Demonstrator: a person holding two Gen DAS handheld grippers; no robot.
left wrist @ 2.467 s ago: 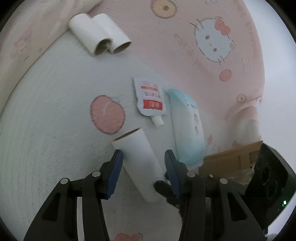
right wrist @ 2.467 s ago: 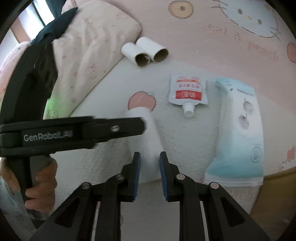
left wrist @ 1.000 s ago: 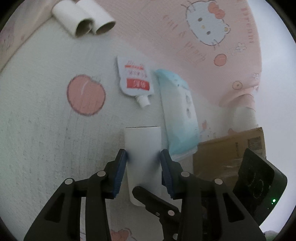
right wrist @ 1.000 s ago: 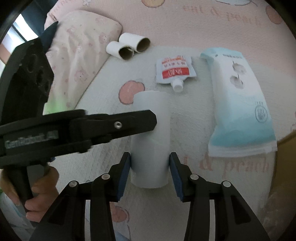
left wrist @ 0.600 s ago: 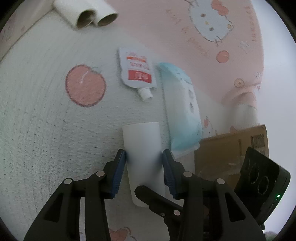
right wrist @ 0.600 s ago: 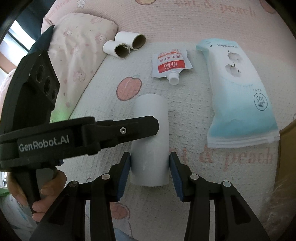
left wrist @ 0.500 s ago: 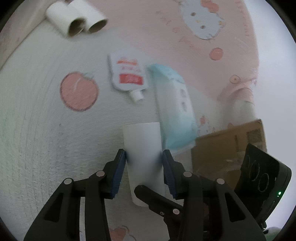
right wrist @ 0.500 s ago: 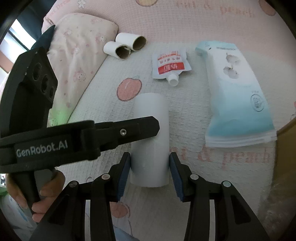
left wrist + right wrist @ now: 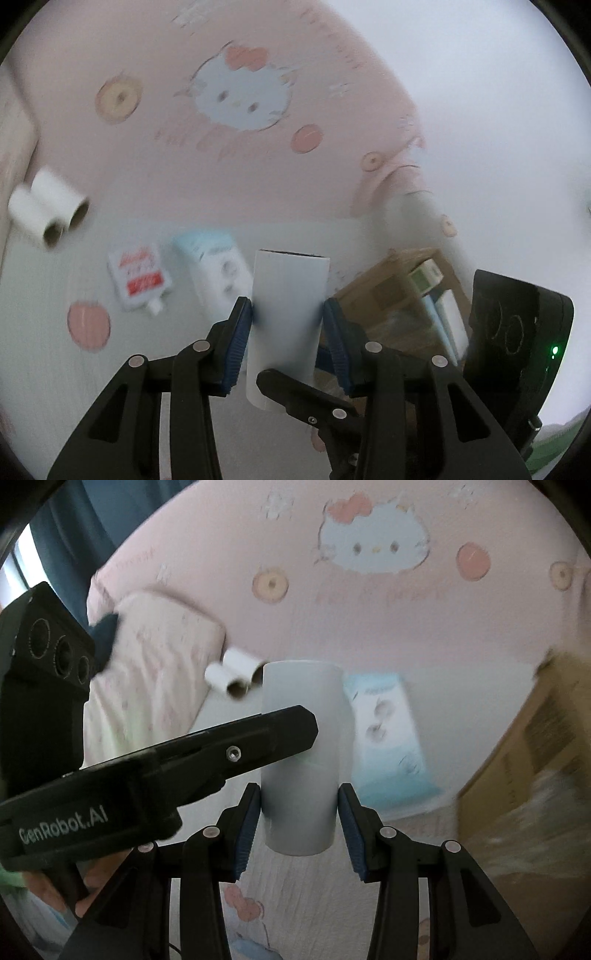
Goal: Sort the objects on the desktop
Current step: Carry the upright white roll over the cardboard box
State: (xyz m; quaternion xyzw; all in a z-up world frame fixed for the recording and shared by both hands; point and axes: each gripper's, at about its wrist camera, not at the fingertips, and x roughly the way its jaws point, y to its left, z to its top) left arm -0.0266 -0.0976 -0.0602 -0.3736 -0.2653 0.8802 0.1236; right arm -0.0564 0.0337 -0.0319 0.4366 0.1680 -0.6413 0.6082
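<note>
A: Where's the white cardboard tube (image 9: pixel 286 317)?

B: Clamped from both ends, lifted clear of the white textured bed cover (image 9: pixel 55 387). Left gripper (image 9: pixel 287 332) has its blue pads pressed on the tube's sides mid-length. Right gripper (image 9: pixel 300 821) pinches the lower end, pads tight on both sides. In the right wrist view the tube stands near upright at frame centre, and one black left finger (image 9: pixel 258 734) crosses it from 9 o'clock.

A: Anything else in either grip?

B: No, just the tube.

A: Around it?

B: Left wrist view: pale blue and white flat refill pack (image 9: pixel 218 273) lies just at 10 o'clock of the tube. White spout pouch with red label (image 9: pixel 138 278) is further out at 9 o'clock. Two short white paper roll cores (image 9: pixel 44 210) lie side by side, touching, far out at 10 o'clock. Brown cardboard box (image 9: pixel 388 295) sits at 3 o'clock, with some packs inside, too blurred to tell apart.

A: Background?

B: Pink cartoon-cat blanket (image 9: pixel 369 590) across 12 o'clock. Pink floral pillow (image 9: pixel 147 672) at 10 o'clock in the right view. A person's hand (image 9: pixel 48 886) grips the left handle at 8 o'clock. Both frames are motion-blurred.
</note>
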